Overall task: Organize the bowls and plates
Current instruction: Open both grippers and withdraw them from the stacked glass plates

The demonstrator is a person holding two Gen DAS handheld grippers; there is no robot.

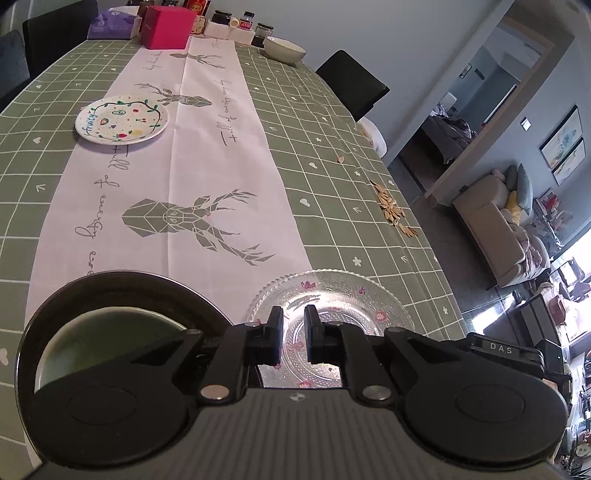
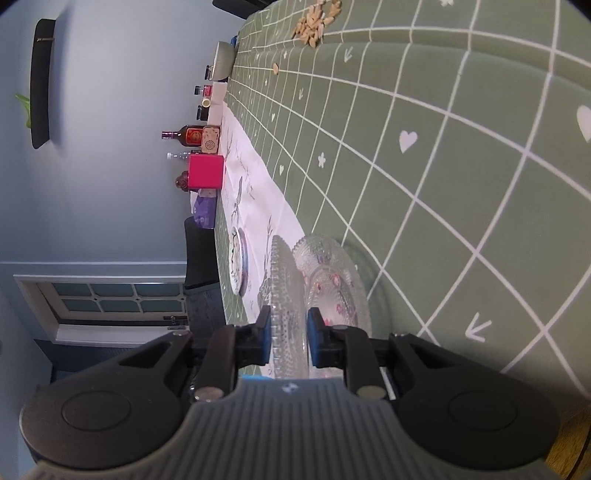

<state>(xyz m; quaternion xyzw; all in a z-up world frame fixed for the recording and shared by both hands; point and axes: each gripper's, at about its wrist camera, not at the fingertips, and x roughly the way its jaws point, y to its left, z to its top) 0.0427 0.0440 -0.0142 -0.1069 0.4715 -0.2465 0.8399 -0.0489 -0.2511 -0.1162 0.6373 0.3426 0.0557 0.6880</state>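
Seen from the right wrist, which is rolled on its side, a clear glass plate (image 2: 286,280) has its rim between my right gripper's (image 2: 290,323) blue pads. It lies just above a second, flowered glass plate (image 2: 332,284) on the green tablecloth. The pads look slightly off the rim, so this gripper is open. My left gripper (image 1: 294,319) hovers over a glass plate (image 1: 340,295), its jaws a narrow gap apart and empty. A dark plate (image 1: 122,280) holding a green bowl (image 1: 92,332) sits to its left. A painted white plate (image 1: 122,120) and a pale bowl (image 1: 284,48) stand farther away.
A pink box (image 1: 168,26), a purple tissue pack (image 1: 110,24) and jars line the table's far end. Loose seeds (image 1: 391,206) lie near the right table edge. A black chair (image 1: 351,85) stands beside it. A white deer-print runner (image 1: 192,166) covers the table's middle.
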